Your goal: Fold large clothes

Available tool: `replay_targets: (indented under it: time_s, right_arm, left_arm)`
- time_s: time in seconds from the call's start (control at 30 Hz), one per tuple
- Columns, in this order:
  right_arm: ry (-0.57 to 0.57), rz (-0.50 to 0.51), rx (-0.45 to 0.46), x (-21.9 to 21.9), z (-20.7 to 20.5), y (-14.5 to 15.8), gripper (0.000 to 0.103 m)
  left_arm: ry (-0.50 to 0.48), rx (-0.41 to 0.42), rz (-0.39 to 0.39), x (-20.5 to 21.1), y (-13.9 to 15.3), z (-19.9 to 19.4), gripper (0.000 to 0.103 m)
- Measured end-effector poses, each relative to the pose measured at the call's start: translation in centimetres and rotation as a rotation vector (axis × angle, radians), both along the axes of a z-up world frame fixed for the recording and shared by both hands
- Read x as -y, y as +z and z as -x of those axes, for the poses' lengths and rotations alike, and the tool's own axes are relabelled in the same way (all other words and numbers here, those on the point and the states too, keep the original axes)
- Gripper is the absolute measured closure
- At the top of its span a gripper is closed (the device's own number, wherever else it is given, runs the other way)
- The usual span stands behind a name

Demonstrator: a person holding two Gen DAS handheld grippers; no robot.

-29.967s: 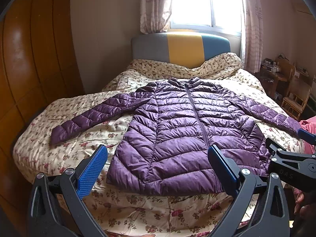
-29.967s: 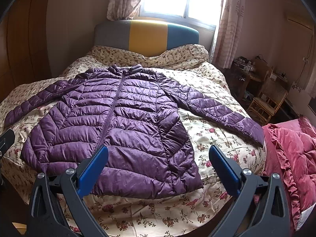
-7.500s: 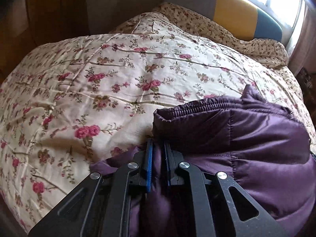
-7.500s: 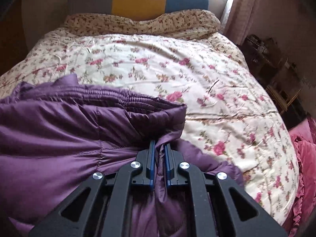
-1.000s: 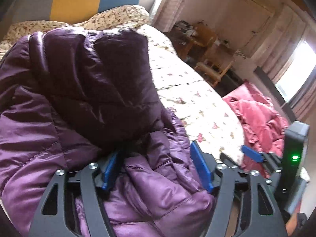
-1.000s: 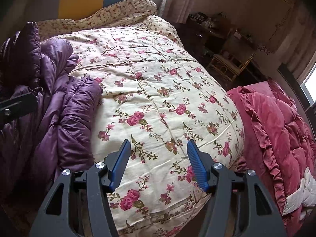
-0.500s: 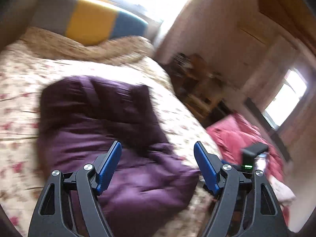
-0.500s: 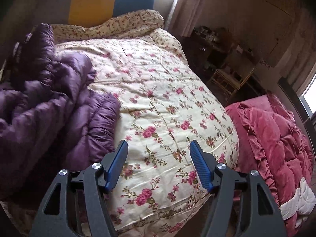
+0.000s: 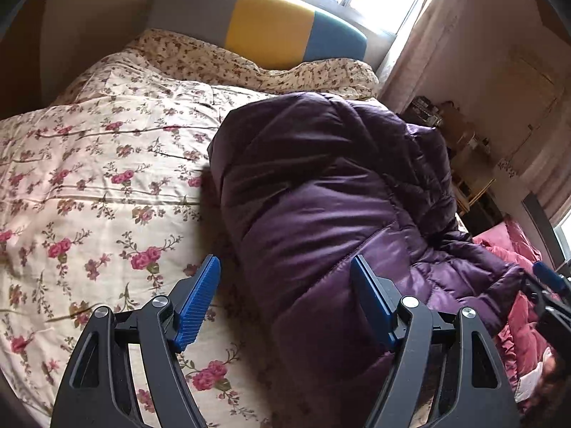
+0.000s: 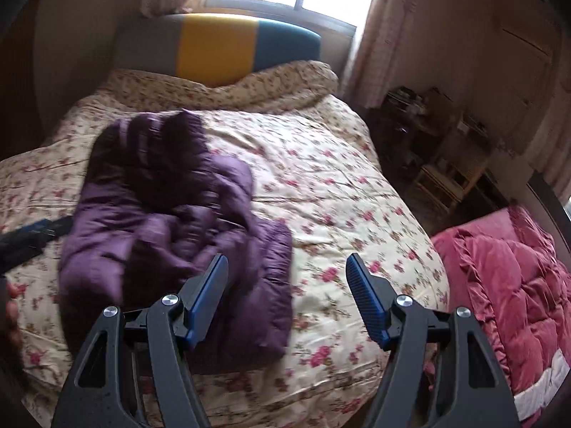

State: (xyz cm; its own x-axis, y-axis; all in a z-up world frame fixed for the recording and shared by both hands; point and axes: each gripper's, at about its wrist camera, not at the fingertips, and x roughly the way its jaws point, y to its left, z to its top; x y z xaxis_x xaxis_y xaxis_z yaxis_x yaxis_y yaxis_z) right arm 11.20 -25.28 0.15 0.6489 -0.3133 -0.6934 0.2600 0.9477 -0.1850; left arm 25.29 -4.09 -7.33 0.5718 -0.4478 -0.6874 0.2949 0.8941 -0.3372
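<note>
The purple puffer jacket [image 9: 321,192] lies bundled in a thick folded heap on the floral bedspread [image 9: 89,178]. In the right wrist view the jacket [image 10: 171,214] sits left of centre on the bed [image 10: 339,196]. My left gripper [image 9: 285,299] is open and empty, just above the heap's near left edge. My right gripper [image 10: 287,292] is open and empty, raised above the bed's front, with its left finger over the heap's near right corner. The left gripper's tip [image 10: 35,232] shows at the left edge of the right wrist view.
A grey, yellow and blue headboard [image 10: 217,46] stands under a window. A red quilt [image 10: 517,285] lies right of the bed. A wooden chair and cluttered furniture [image 10: 446,164] stand by the right wall. A wooden wardrobe is on the left.
Both grippers have let go of the jacket and pulled back and up. The left view has swung left, so the heap now sits right of centre. The jacket rests on the bed.
</note>
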Motion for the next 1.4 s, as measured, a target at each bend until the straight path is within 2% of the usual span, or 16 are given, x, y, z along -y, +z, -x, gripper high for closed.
replay_targets:
  time_s: [0.33,0.53,0.57,0.67,0.8,0.87,0.97,1.13,1.4]
  right_arm:
    - [0.117,0.004,0.006,-4.5,-0.5,1.2,0.035]
    - [0.167,0.008,-0.048,-6.3,-1.8,-0.9,0.038]
    - [0.169,0.009,-0.062,-6.4,-2.1,-1.4,0.049]
    - [0.168,0.021,-0.096,-6.6,-2.6,-2.8,0.069]
    - [0.170,0.040,-0.124,-6.5,-2.8,-3.6,0.080]
    - [0.169,0.054,-0.138,-6.6,-2.9,-4.1,0.084]
    - [0.162,0.077,-0.177,-6.6,-3.4,-5.7,0.086]
    - [0.140,0.055,-0.247,-5.5,-3.7,-8.9,0.086]
    - [0.128,0.028,-0.269,-4.4,-3.8,-10.5,0.086]
  left_arm:
    - [0.014,0.010,-0.015,0.0,-0.4,-0.4,0.028]
    - [0.005,0.016,-0.015,0.1,-0.4,-0.6,0.029]
    - [0.000,0.016,-0.012,0.1,-0.4,-0.6,0.031]
    - [-0.010,0.027,-0.016,0.2,-0.3,-0.5,0.033]
    - [-0.018,0.033,-0.024,0.5,-0.4,-0.8,0.034]
    - [-0.029,0.034,-0.029,0.8,-0.4,-1.2,0.040]
    - [-0.043,0.048,-0.055,1.6,-0.2,-1.5,0.040]
    - [-0.078,0.059,-0.072,2.9,-0.4,-1.7,0.040]
    - [-0.102,0.077,-0.072,3.8,-0.9,-1.4,0.040]
